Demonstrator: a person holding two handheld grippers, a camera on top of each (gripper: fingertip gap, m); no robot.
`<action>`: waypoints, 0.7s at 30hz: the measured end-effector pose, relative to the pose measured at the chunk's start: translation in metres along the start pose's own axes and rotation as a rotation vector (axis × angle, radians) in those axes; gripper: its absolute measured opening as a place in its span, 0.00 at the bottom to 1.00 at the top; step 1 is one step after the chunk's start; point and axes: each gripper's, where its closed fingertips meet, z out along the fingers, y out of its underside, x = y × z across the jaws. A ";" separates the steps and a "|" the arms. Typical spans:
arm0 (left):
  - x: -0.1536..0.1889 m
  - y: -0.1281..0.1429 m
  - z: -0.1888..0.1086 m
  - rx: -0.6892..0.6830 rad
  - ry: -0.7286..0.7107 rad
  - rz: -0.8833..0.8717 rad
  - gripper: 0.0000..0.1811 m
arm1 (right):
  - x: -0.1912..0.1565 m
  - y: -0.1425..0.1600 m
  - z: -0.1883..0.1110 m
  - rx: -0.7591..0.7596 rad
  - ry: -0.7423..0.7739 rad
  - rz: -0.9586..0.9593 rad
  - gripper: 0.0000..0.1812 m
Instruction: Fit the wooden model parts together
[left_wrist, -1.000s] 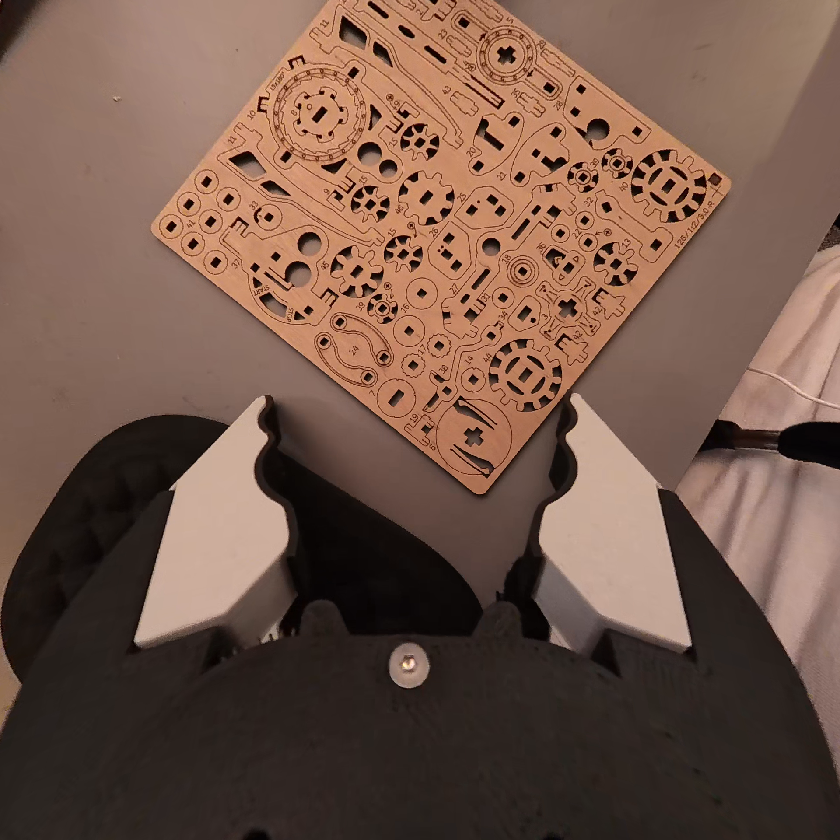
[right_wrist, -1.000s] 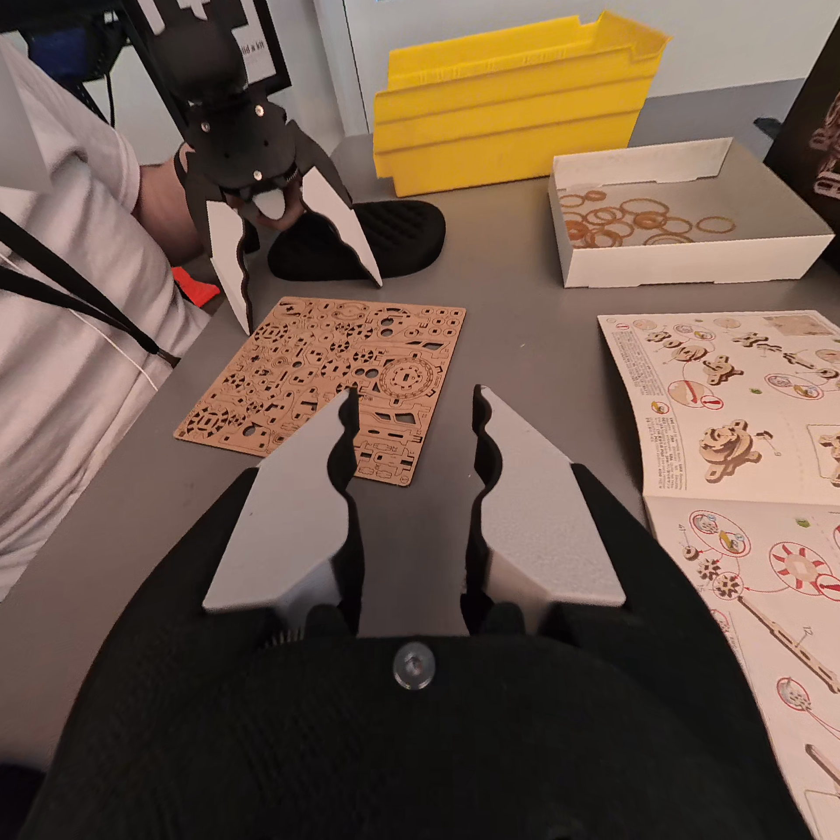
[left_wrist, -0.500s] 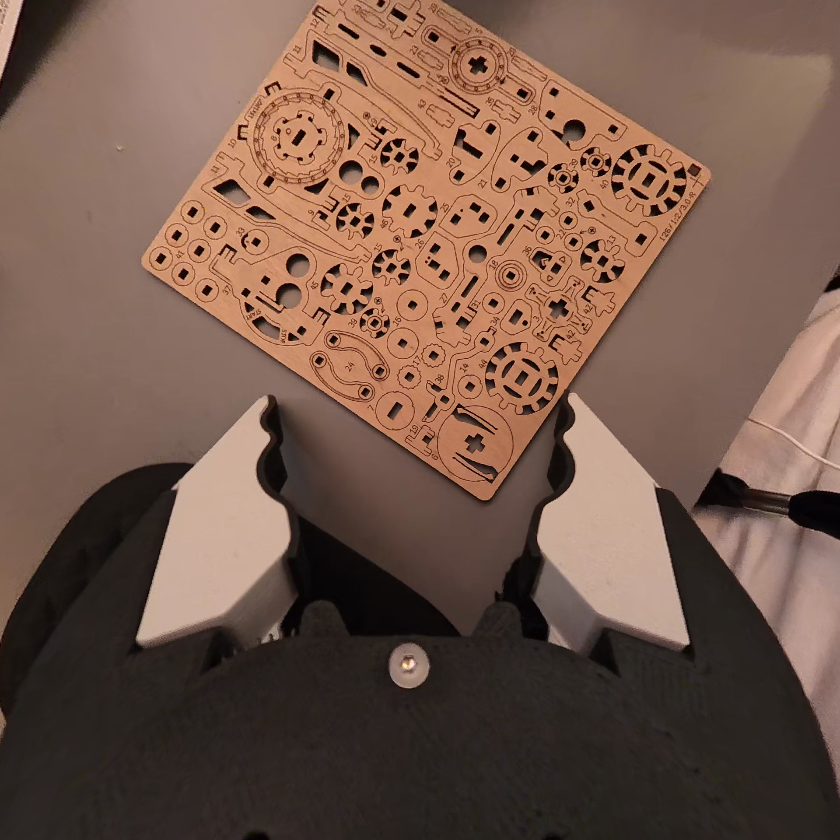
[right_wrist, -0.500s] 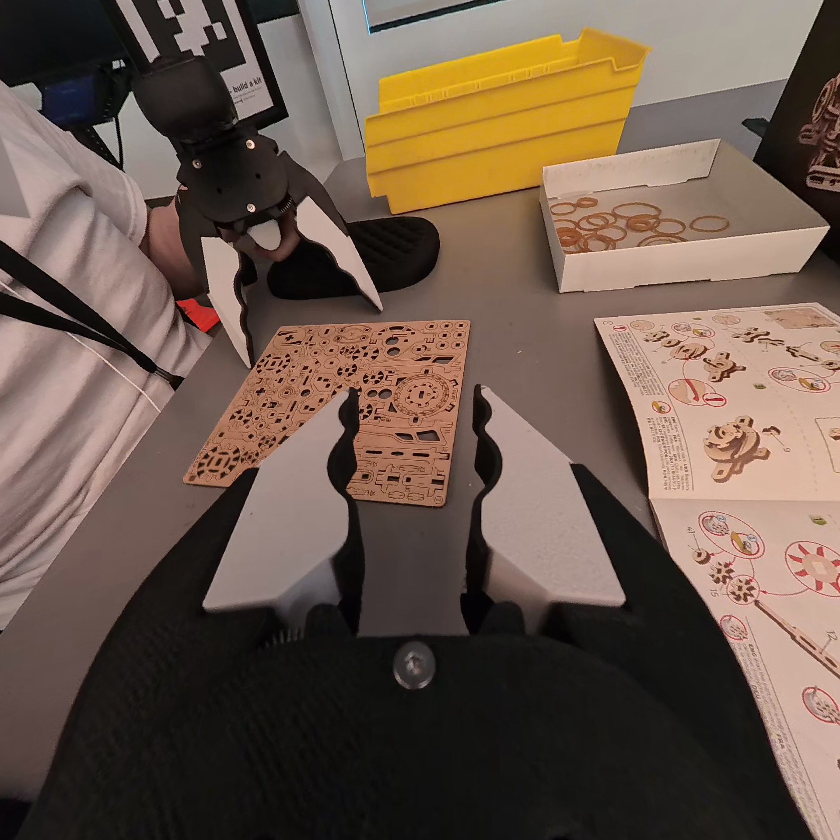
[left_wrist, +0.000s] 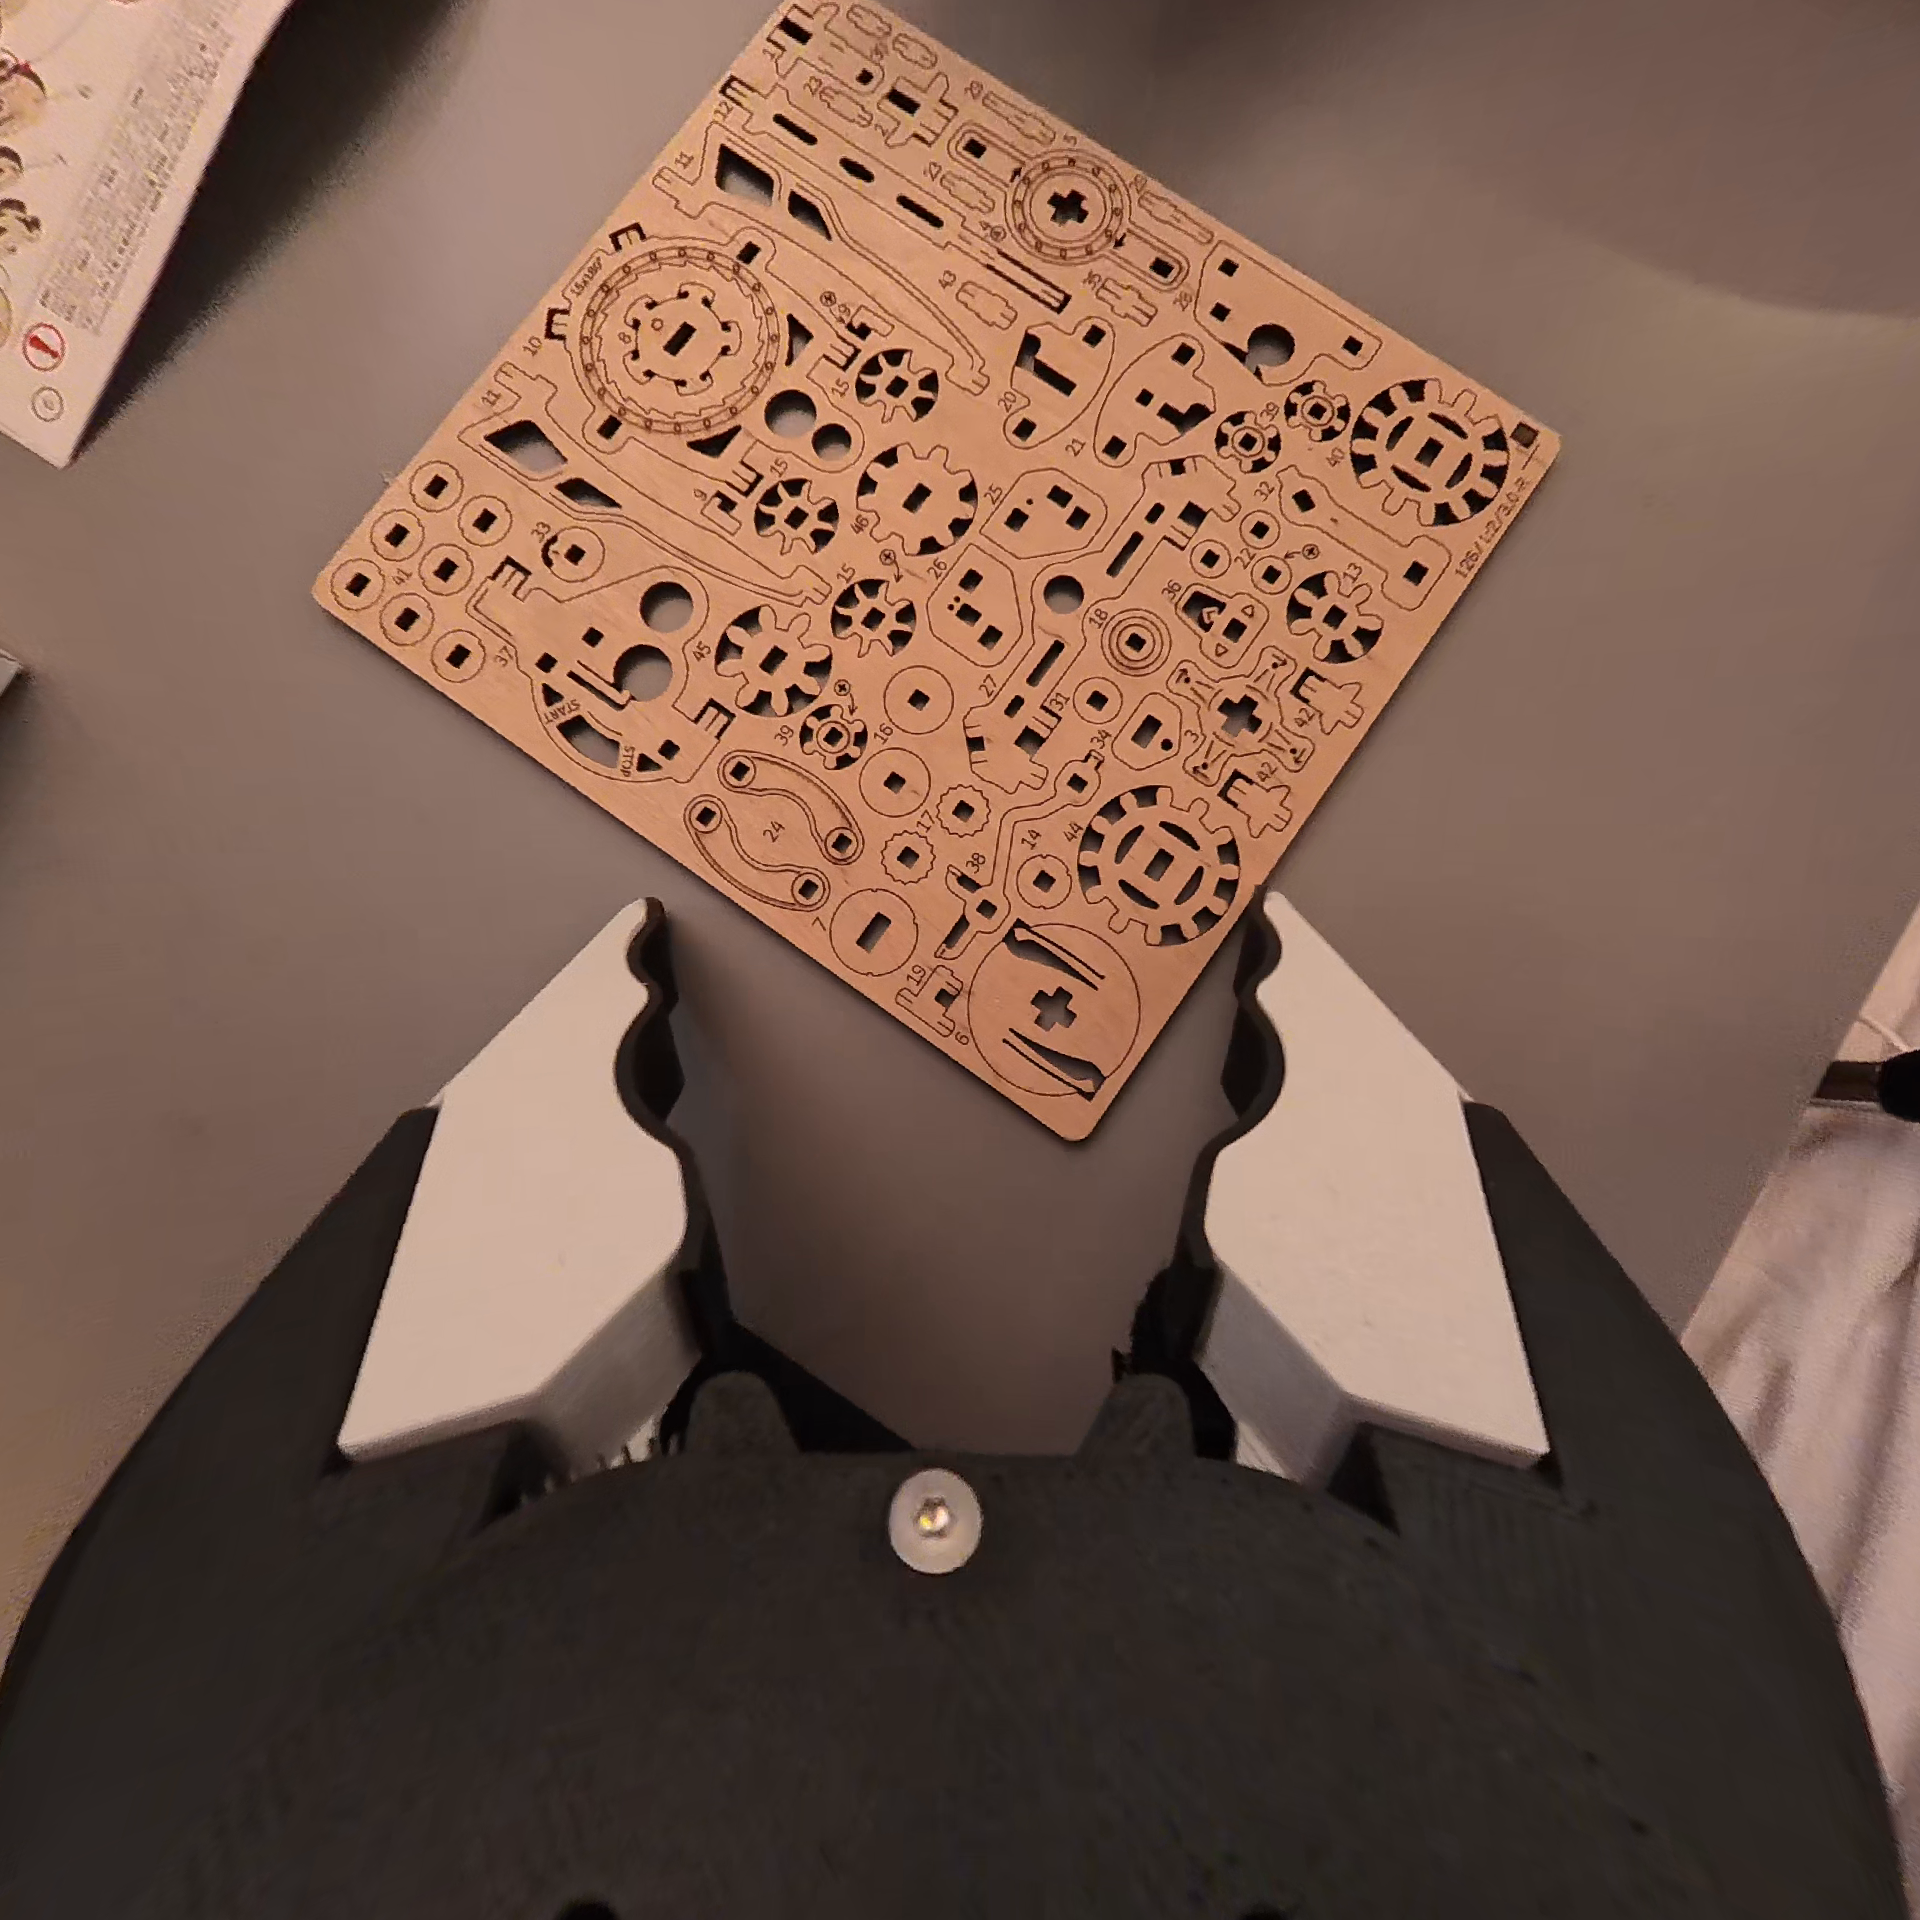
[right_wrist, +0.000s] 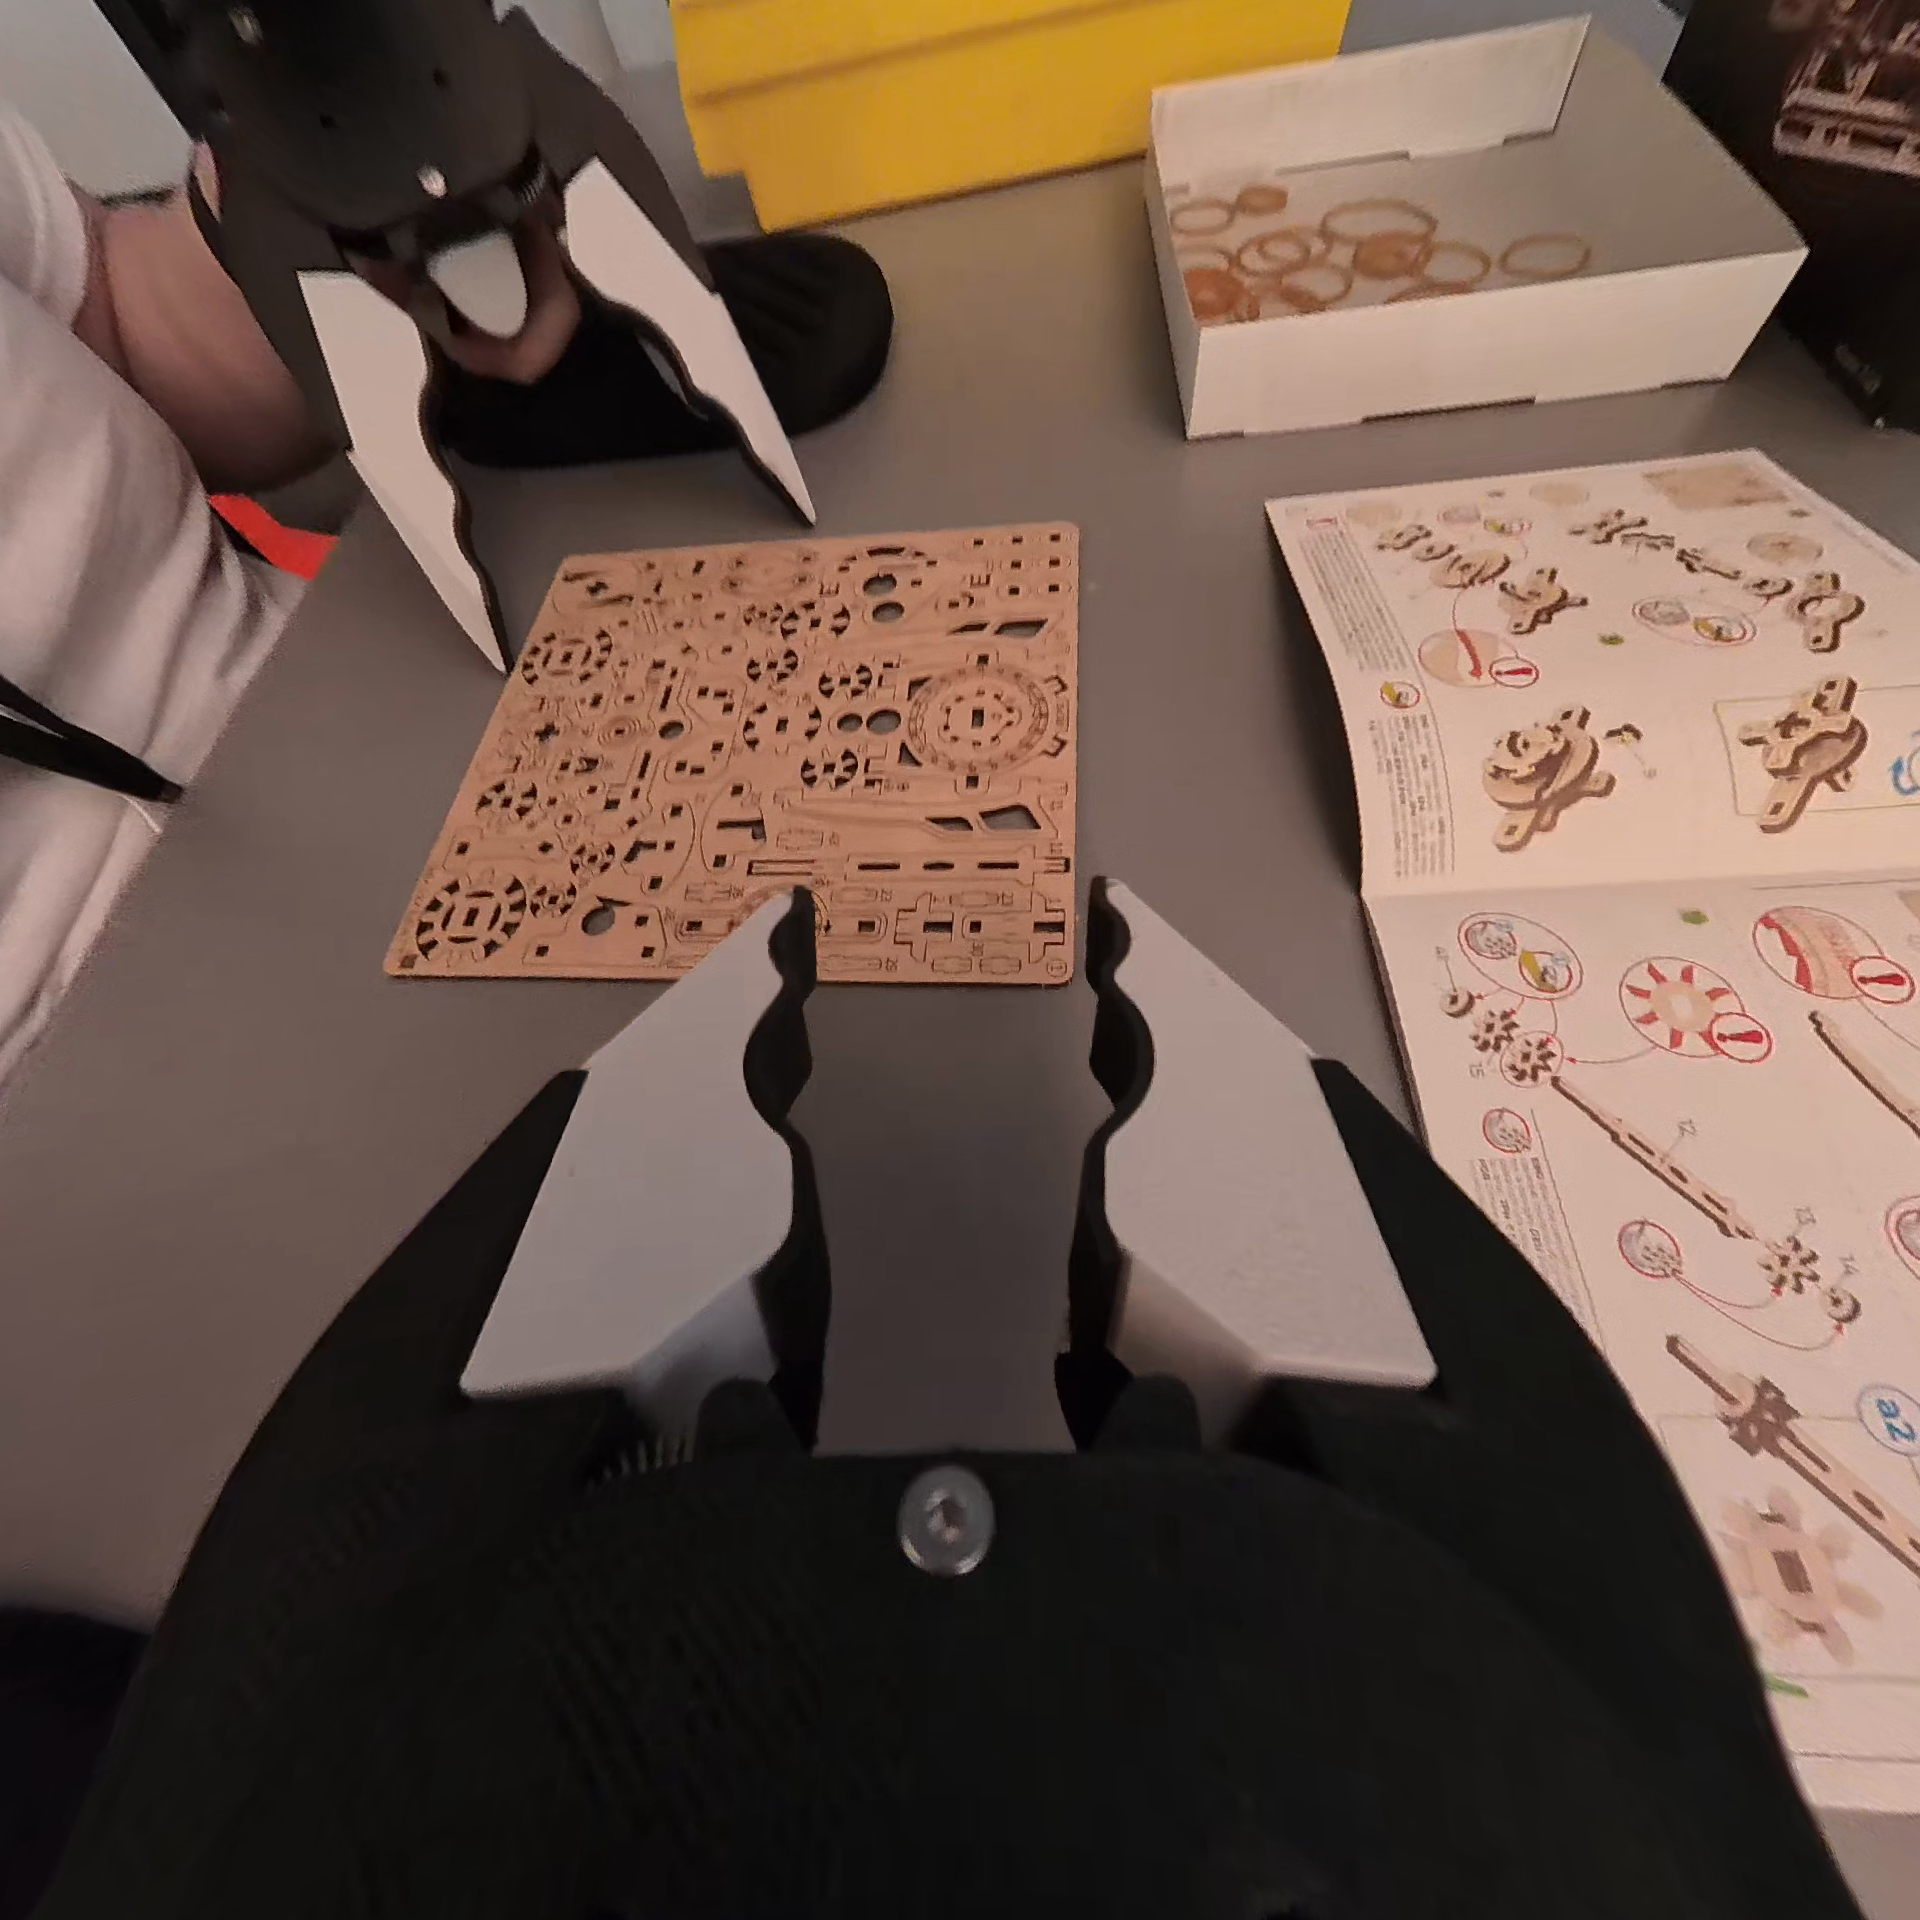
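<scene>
Nothing assembled yet: parts uncut in their sheet.
Left wrist view: left gripper (left_wrist: 951, 914) spread wide, empty; wooden sheet (left_wrist: 935, 540) flat on table (left_wrist: 208, 883), at 12 o'clock.
Right wrist view: right gripper (right_wrist: 945, 899) moderately parted, empty; sheet at 11 o'clock, instruction booklet (right_wrist: 1621, 935) at 2 o'clock.

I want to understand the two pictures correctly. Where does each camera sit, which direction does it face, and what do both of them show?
Left wrist view: on the left gripper, looking steeply down at the wooden parts sheet on the grey table; its own open fingers show.
Right wrist view: on the right gripper, looking forward and down across the table to the yellow bin and white box; its own open fingers, a white sleeve.
Shared: the sheet, the instruction sheet, the left gripper.
</scene>
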 end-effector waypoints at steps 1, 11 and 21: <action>-0.001 -0.002 0.001 0.008 0.005 -0.008 0.59 | 0.001 0.002 0.001 -0.014 0.006 -0.009 0.29; -0.008 -0.013 0.008 0.015 0.036 -0.004 0.59 | 0.008 0.020 0.009 -0.088 0.024 -0.016 0.29; -0.052 -0.050 -0.029 0.159 0.178 -0.105 0.49 | 0.005 0.013 0.010 -0.059 0.027 -0.037 0.31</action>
